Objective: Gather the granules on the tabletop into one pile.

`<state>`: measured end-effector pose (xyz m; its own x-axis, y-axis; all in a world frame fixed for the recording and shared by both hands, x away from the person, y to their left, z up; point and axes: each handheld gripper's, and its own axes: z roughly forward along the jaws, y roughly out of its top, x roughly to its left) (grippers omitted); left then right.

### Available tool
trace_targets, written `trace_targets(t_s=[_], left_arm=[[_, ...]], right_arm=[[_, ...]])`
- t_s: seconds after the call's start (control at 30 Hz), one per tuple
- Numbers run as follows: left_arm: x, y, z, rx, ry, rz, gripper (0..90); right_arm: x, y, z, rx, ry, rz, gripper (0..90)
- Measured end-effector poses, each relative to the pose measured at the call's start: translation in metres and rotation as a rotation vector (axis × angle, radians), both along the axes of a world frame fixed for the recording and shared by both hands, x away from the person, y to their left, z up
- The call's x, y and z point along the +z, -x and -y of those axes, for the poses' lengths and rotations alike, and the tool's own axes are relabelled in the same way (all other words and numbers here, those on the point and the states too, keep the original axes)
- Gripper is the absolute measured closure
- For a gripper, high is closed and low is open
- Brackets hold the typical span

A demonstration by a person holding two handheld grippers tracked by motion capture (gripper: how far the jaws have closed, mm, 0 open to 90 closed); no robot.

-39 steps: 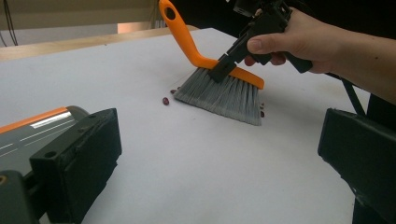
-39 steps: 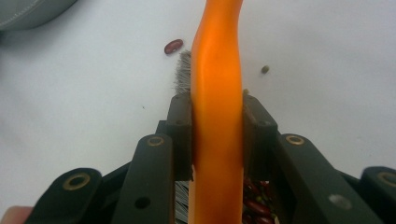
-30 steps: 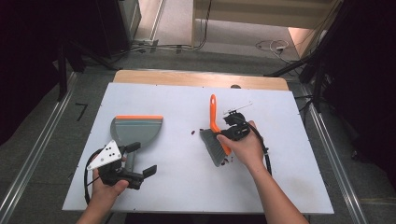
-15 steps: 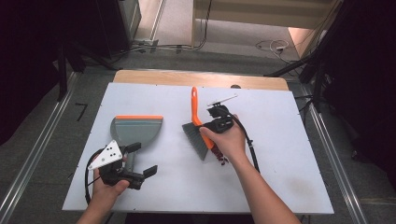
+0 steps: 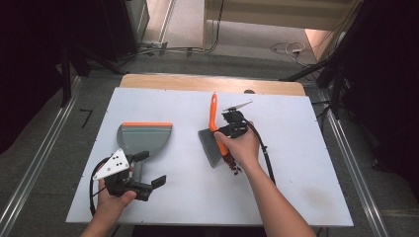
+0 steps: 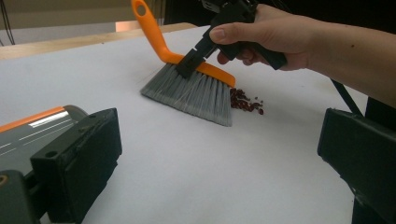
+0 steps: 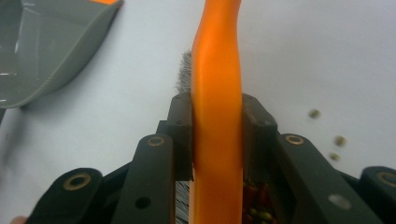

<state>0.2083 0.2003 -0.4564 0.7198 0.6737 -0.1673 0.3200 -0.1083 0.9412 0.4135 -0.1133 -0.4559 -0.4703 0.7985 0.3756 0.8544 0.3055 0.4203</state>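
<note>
A hand brush with an orange handle point(image 5: 213, 109) and grey bristles point(image 5: 209, 146) stands on the white table point(image 5: 306, 163). My right gripper point(image 5: 231, 129) is shut on the handle just above the bristles. In the right gripper view the jaws clamp the orange handle point(image 7: 217, 93) from both sides. Several dark red beans point(image 5: 232, 166) lie just right of the bristles, also seen as beans point(image 6: 245, 101) beside the brush point(image 6: 191, 93). A grey dustpan point(image 5: 145, 138) with an orange rim lies at the left. My left gripper point(image 5: 149, 169) rests open beside its handle, with nothing between the jaws.
A few stray beans point(image 7: 336, 140) lie apart from the pile. The dustpan point(image 7: 46, 42) shows at the top left of the right gripper view. A wooden strip point(image 5: 212, 81) edges the table's far side. Metal rails and dark floor flank the table.
My right gripper moved the brush leftward toward the dustpan, and the handle tilted left and swung back upright. The beans now lie behind the bristles. The left gripper stayed put.
</note>
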Motion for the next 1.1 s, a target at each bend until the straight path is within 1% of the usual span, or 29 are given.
trace_targets(t_s=[0.07, 0.2, 0.37, 0.47, 0.57, 0.63, 0.87, 0.93, 1.03, 1.1], left_arm=[[0.000, 0.000, 0.001, 0.000, 0.001, -0.003, 0.7], [-0.001, 0.000, 0.002, -0.004, -0.004, -0.001, 0.7], [-0.002, -0.001, 0.003, -0.001, -0.005, -0.006, 0.7], [-0.002, -0.001, 0.003, -0.001, -0.003, -0.007, 0.7], [-0.002, -0.001, 0.002, -0.002, -0.003, -0.005, 0.7], [-0.002, -0.001, 0.002, 0.000, -0.003, -0.008, 0.7], [-0.001, -0.001, 0.002, 0.000, -0.001, -0.004, 0.7], [-0.001, -0.001, 0.001, 0.001, -0.003, -0.006, 0.7], [-0.002, -0.002, 0.002, -0.001, -0.002, -0.009, 0.7], [-0.002, -0.002, 0.002, -0.001, -0.005, -0.009, 0.7]], right_arm=[[-0.001, 0.002, 0.007, -0.016, 0.002, -0.009, 67.8], [-0.001, 0.005, 0.019, -0.031, 0.011, -0.001, 67.6], [-0.003, 0.007, 0.033, -0.058, -0.005, -0.020, 67.5], [-0.002, 0.008, 0.038, -0.059, -0.003, -0.024, 67.4], [0.000, 0.010, 0.042, -0.072, 0.025, -0.011, 67.4], [0.001, 0.011, 0.045, -0.076, 0.034, -0.006, 67.4], [0.001, 0.012, 0.052, -0.086, 0.028, -0.009, 67.3], [0.001, 0.013, 0.055, -0.079, 0.025, -0.009, 67.3], [0.003, 0.013, 0.058, -0.057, -0.030, -0.008, 67.6], [0.006, 0.014, 0.059, -0.028, -0.071, 0.001, 67.8]])
